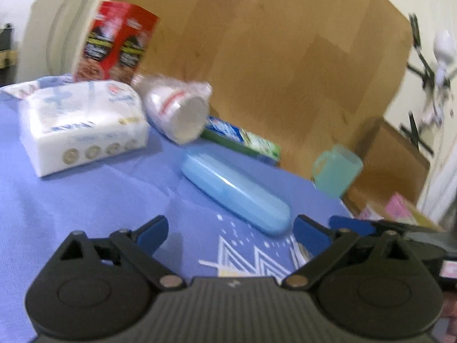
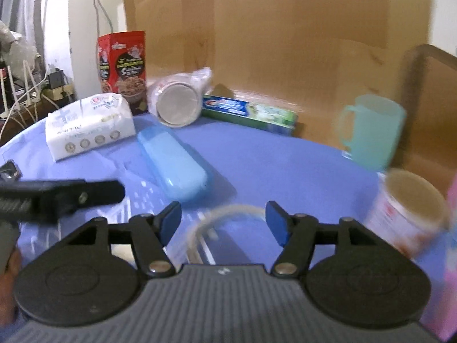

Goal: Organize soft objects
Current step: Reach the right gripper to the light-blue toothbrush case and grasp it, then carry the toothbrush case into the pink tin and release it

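Right wrist view: the tissue pack [image 2: 90, 125] is seen far left of the blue case [image 2: 172, 163], well beyond the right tongs [image 2: 223, 221], spread and empty; left tongs [image 1: 230, 233] likewise spread.

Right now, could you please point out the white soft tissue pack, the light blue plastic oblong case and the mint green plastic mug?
white soft tissue pack [image 1: 82, 123], left wrist view, front face.
light blue plastic oblong case [image 2: 171, 161], right wrist view, lid.
mint green plastic mug [image 2: 374, 131], right wrist view, side wall.
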Available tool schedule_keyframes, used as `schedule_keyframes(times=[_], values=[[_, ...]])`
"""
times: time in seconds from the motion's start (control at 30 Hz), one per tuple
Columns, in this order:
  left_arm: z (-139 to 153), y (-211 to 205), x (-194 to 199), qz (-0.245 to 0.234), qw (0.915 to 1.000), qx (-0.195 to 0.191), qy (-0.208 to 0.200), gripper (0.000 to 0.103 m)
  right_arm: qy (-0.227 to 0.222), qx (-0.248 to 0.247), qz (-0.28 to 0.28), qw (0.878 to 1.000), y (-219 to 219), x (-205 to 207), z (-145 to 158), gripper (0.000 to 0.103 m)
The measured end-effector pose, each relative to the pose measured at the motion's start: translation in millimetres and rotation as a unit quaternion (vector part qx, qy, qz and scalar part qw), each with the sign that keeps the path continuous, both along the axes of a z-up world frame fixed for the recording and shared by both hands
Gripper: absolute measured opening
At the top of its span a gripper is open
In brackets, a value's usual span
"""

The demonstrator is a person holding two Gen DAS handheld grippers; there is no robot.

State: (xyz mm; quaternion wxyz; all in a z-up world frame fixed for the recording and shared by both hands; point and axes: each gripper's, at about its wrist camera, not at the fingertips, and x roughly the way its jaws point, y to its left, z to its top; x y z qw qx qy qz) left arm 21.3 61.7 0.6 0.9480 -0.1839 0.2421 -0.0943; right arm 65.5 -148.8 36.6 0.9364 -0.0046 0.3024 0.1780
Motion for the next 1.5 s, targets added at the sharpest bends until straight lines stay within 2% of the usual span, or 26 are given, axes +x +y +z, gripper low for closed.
schedule_keyframes(times=[0.07, 0.17, 0.3, 0.4, 0.43, 0.47, 0.53, 0.73, 0.8, 0.9, 0.97, 1.07, 1.23, 1.3, 1.37, 1.43, 1.5], values=[[0, 10, -1, 0.026, 0.9994, -0.021, -0.001, 0.101, 0.01, 0.007, 0.03, 0.999, 11, 11, 1, 0.075], [-2, 21, 2, 0.049, 0.9976, -0.048, 0.007, 0.101, 0.023, -0.008, 0.071, 0.997, 35, 27, -3, 0.084], [-1, 23, 4, 0.05, 0.9974, -0.052, 0.007, 0.102, 0.033, -0.052, 0.076, 0.995, 61, 47, -11, 0.084], [0, 26, 3, 0.054, 0.9968, -0.06, 0.004, 0.103, 0.051, -0.038, 0.063, 0.996, 59, 58, -16, 0.083], [-1, 28, 4, 0.053, 0.9964, -0.066, 0.008, 0.103, 0.058, -0.026, 0.058, 0.996, 55, 58, -15, 0.079], [-2, 29, 5, 0.053, 0.996, -0.071, 0.012, 0.103, 0.055, -0.026, 0.051, 0.997, 54, 56, -15, 0.067], [-2, 32, 5, 0.053, 0.9955, -0.077, 0.014, 0.103, 0.06, -0.026, 0.051, 0.997, 52, 48, -10, 0.057], [-2, 27, 7, 0.033, 0.9971, -0.065, 0.023, 0.103, 0.072, -0.048, 0.055, 0.995, 64, -1, -1, 0.057], [0, 19, 9, 0.015, 0.9985, -0.045, 0.027, 0.103, 0.061, -0.059, 0.084, 0.993, 68, -27, 1, 0.057], [3, 1, 8, -0.016, 0.9996, 0.001, 0.023, 0.103, 0.051, -0.055, 0.097, 0.992, 64, -61, 1, 0.057], [4, -10, 6, -0.034, 0.9988, 0.031, 0.018, 0.103, 0.055, -0.033, 0.082, 0.995, 50, -76, -1, 0.057], [6, -18, 0, -0.036, 0.9978, 0.055, 0.006, 0.103, 0.038, -0.033, 0.035, 0.998, 29, -101, -3, 0.057], [5, -11, 3, -0.027, 0.9989, 0.031, 0.023, 0.103, 0.035, -0.005, -0.054, 0.998, -17, -137, -10, 0.057], [3, -11, 7, -0.023, 0.998, 0.027, 0.052, 0.102, 0.022, -0.011, -0.079, 0.997, -25, -150, -13, 0.057], [3, -14, 2, -0.019, 0.9968, 0.04, 0.066, 0.103, 0.012, -0.016, -0.08, 0.997, -27, -155, -17, 0.058], [8, -20, -11, -0.024, 0.9953, 0.055, 0.076, 0.103, 0.003, -0.021, -0.075, 0.997, -27, -160, -19, 0.064], [11, -25, -25, -0.048, 0.9941, 0.045, 0.086, 0.103, 0.0, -0.014, -0.067, 0.998, -28, -162, -20, 0.068]])
